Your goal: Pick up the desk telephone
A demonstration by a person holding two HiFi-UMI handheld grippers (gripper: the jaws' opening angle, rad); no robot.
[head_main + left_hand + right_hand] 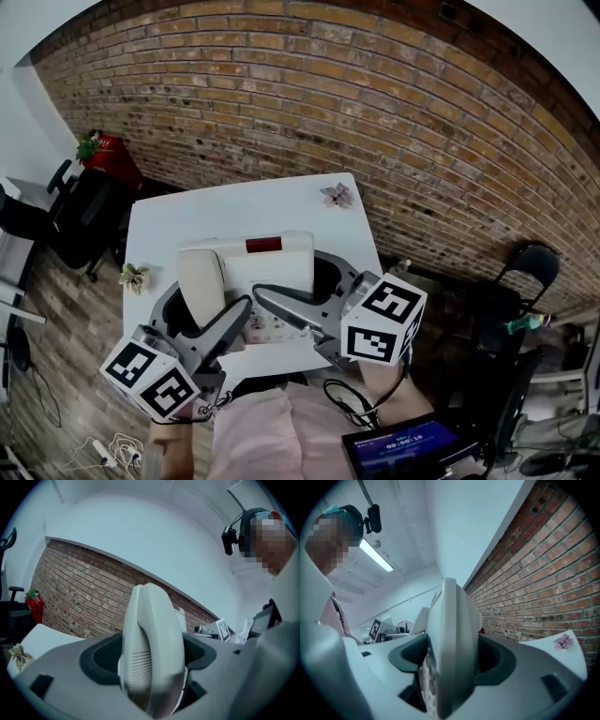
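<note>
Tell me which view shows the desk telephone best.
Head view: the desk telephone shows from above, handset and display. The left gripper view shows only its handset; the right gripper view, its keypad edge.

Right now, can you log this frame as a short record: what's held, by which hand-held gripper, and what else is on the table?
Held item: white plastic desk telephone with red display strip
Left hand-held gripper: shut on the curved white handset
Right hand-held gripper: shut on the telephone's right edge
Surface: white square table
Other items: small pink flower near the far right corner; small pale flower at the left edge
</note>
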